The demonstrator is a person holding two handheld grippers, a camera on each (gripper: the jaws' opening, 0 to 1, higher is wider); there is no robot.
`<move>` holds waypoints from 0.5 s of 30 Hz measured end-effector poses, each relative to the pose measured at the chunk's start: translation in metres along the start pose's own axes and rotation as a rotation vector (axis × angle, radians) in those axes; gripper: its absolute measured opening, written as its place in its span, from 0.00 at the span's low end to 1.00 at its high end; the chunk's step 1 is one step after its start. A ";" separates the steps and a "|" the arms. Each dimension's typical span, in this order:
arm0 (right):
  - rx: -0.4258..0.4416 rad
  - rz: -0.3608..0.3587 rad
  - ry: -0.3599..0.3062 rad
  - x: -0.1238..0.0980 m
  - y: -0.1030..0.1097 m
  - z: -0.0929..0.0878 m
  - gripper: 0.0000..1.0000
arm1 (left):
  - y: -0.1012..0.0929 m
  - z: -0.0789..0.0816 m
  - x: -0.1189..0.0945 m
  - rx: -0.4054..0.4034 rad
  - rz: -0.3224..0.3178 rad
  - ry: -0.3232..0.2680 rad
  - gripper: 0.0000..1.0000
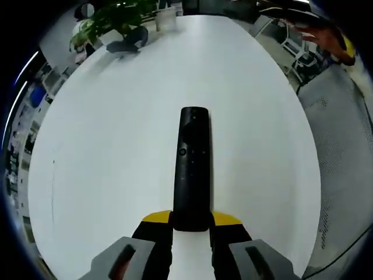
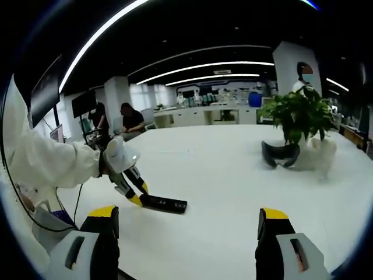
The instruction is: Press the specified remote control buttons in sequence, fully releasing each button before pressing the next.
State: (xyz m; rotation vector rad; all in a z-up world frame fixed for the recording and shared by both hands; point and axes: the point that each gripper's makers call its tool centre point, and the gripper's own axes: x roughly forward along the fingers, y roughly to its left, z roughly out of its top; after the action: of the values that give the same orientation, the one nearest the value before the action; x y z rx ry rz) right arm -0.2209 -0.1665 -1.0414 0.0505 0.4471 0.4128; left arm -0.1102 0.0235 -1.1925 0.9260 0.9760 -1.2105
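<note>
Yellow-tipped jaws of the left gripper point(image 1: 191, 224) clamp the near end of a long, slim black plastic remote control point(image 1: 192, 166), which lies flat on the broad white table point(image 1: 105, 146) with its button face up and its far end pointing toward a leafy green potted plant point(image 1: 113, 20). Seen from the right gripper view, that remote point(image 2: 163, 203) sits well to the left, near the table's edge. The right gripper point(image 2: 189, 230) hangs above the table with its jaws spread wide, holding nothing and well apart from the remote. To press cleanly, I'd judge it should approach from above, bring one tip onto the chosen button, and lift fully clear before the next.
</note>
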 end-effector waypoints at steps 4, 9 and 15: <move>0.008 -0.015 0.005 0.001 -0.003 -0.001 0.99 | 0.016 0.001 0.001 0.030 0.005 0.016 0.21; 0.009 -0.043 -0.001 0.000 -0.007 0.001 0.99 | 0.038 0.001 0.002 0.049 0.013 0.024 0.21; 0.010 -0.045 0.017 0.001 -0.005 -0.004 0.98 | 0.063 -0.001 0.003 0.068 0.030 0.042 0.21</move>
State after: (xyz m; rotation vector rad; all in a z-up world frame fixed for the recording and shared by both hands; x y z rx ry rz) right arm -0.2198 -0.1702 -1.0462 0.0468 0.4662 0.3672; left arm -0.0479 0.0310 -1.1920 1.0199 0.9557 -1.2094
